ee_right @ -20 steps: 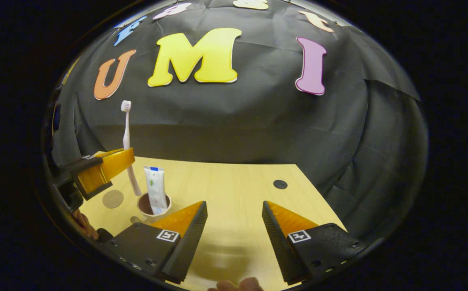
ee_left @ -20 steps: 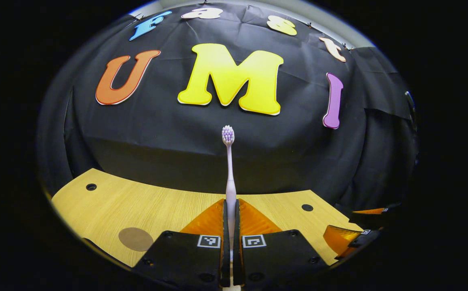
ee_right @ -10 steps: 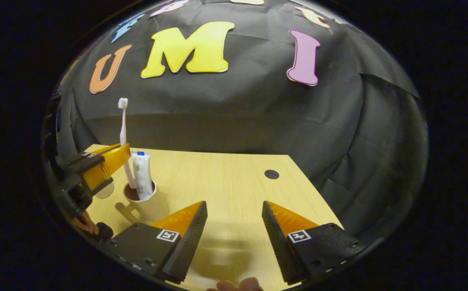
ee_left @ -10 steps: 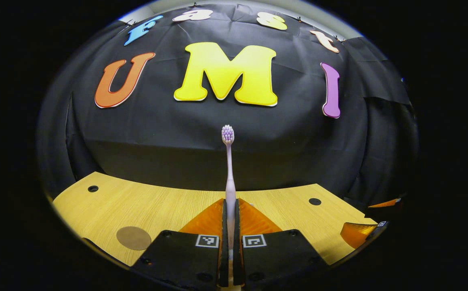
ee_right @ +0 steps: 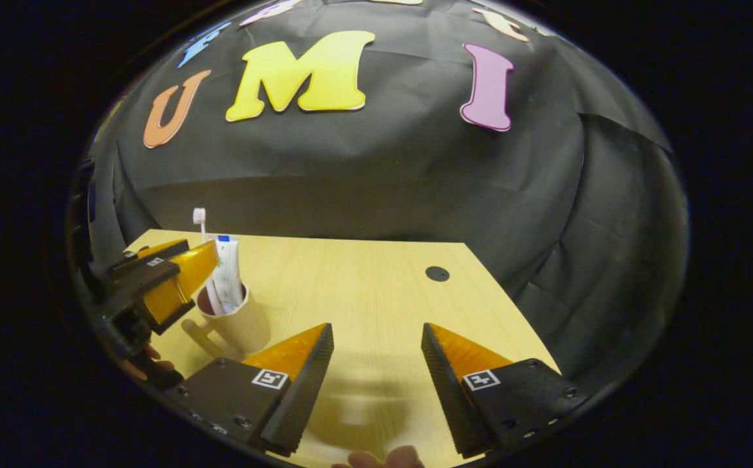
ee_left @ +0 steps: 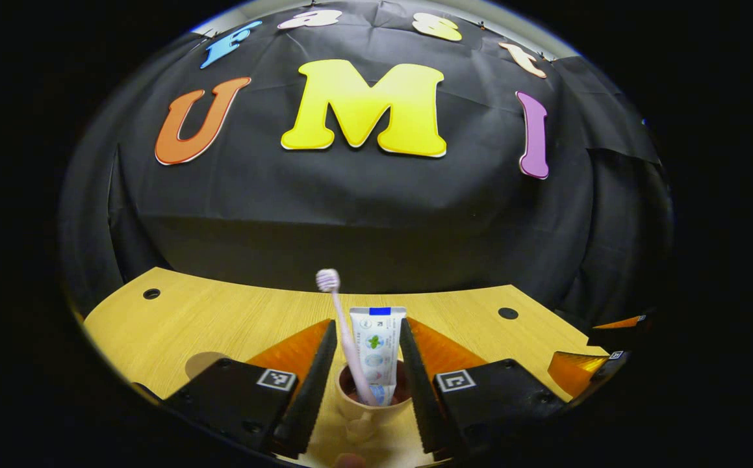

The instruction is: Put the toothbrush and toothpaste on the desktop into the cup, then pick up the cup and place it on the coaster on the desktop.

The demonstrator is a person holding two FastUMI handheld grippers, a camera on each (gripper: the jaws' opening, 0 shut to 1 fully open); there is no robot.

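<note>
The pale pink toothbrush with a white bristle head stands in the beige ceramic cup with a dark brown inside, leaning toward the left, bristles up, beside the white toothpaste tube with a blue band at its top, which stands upright in the same cup. The left gripper, black-bodied with orange wedge fingers, has its fingers spread apart on either side of the cup's mouth, with the brush and tube standing up between them; neither finger presses on anything. In the right gripper view the same cup, handle toward the near edge, sits on the light wooden desktop near its left edge, with the left gripper poised above and just beside it. The right gripper is wide open and holds nothing, hovering over bare desktop well apart from the cup. The round brown coaster lies near the desktop's near left corner, partly hidden behind the left gripper's left finger. A small dark hole marks the desktop toward its far right corner.
</note>
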